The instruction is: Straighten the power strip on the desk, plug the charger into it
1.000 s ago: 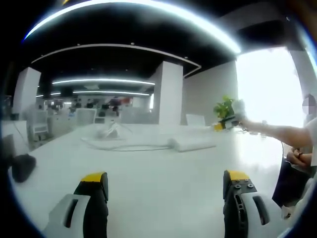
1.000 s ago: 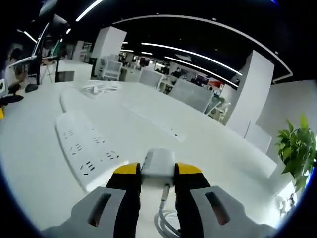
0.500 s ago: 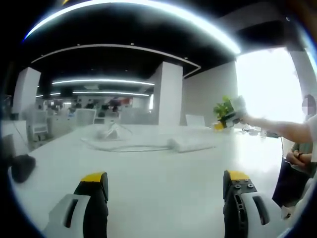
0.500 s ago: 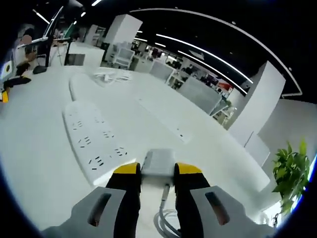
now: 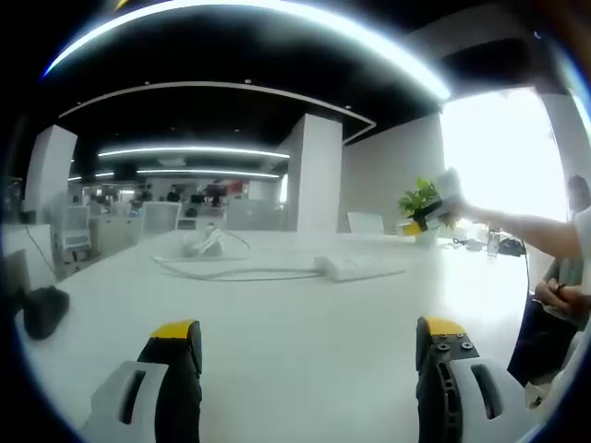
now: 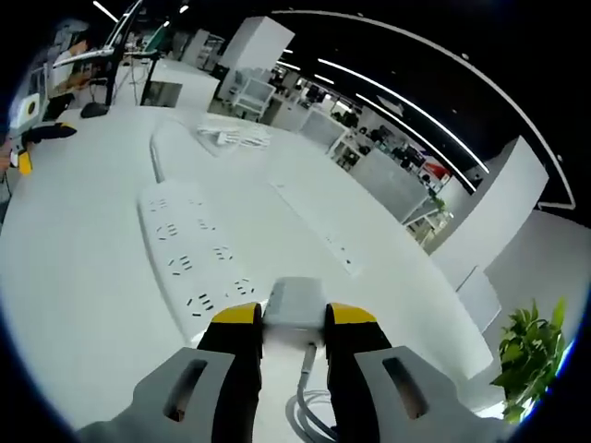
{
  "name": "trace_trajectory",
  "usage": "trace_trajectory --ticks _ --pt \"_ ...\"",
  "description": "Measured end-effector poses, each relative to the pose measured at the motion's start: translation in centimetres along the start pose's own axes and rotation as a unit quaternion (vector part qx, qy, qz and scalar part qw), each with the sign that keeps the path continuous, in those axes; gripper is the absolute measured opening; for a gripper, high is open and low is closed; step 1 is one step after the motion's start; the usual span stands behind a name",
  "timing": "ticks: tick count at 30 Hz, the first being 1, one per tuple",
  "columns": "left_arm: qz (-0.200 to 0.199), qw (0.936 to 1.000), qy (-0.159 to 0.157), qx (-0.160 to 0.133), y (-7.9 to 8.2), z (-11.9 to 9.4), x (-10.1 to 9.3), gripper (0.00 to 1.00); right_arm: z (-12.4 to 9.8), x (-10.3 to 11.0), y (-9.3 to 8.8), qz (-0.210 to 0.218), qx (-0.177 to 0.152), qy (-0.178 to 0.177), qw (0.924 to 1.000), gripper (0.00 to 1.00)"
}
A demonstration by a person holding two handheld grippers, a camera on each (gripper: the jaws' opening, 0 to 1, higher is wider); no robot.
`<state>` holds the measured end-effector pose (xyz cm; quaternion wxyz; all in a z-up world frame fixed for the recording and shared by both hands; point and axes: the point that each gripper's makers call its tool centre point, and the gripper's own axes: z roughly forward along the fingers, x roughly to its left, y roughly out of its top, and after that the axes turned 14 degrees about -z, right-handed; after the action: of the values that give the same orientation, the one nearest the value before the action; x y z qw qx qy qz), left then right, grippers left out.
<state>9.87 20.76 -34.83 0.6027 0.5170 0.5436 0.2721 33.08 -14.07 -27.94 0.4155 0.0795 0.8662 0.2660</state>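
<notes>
In the right gripper view my right gripper is shut on a white charger, its cable looping down between the jaws. The charger hangs just above the near end of a white power strip that runs away to the upper left on the white desk. In the left gripper view my left gripper is open low over the desk, holding nothing. Far across the desk lies the power strip with its cord, and the right gripper is raised above it, held by a person's arm.
A coiled white cord lies at the far end of the strip. A flat cable cover runs along the desk to the right of the strip. A black object sits at the desk's left. A green plant stands at the right.
The right gripper has risen and tilted, so the power strip is seen more from above. The left gripper has stayed still.
</notes>
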Motion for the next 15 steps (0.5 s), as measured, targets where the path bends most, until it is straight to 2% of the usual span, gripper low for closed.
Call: trace_trajectory --ticks 15 --pt "0.000 1.0000 -0.001 0.001 -0.1 0.1 -0.1 0.99 -0.6 1.4 1.9 -0.070 0.027 0.049 0.9960 0.24"
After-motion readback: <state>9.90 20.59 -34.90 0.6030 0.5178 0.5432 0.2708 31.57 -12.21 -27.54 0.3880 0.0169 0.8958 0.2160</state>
